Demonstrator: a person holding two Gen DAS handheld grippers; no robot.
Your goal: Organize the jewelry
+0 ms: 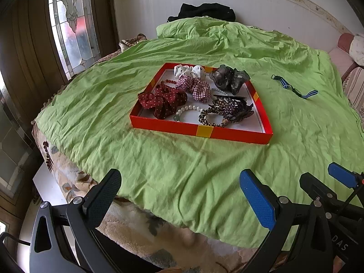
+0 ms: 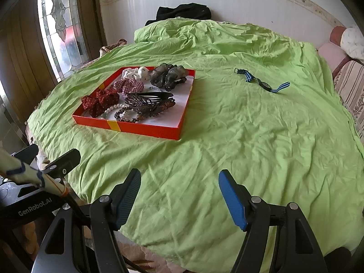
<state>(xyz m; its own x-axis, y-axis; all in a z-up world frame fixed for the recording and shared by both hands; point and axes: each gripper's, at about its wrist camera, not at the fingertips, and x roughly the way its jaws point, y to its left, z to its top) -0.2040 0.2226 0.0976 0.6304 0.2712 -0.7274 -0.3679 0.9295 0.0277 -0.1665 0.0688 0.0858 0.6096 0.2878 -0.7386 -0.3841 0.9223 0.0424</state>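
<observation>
Both grippers hovering empty, near edge of the green sheet [image 1: 182,170]

Left gripper [image 1: 180,195] is sitting jaws apart short of the red tray [image 1: 204,132] holding scrunchies and a pearl bracelet [image 1: 188,110]; right gripper [image 2: 179,195] gaping too; striped blue band [image 2: 261,80] lying right of the tray.

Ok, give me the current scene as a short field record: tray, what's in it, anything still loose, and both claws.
surface: green bedsheet
tray: red tray on the sheet, left of centre
in tray: dark red dotted scrunchie, checked scrunchie, white scrunchie, grey scrunchie, pearl bracelet, hair clips
loose: blue striped band, on the sheet right of the tray
left claw: open, empty
right claw: open, empty
</observation>
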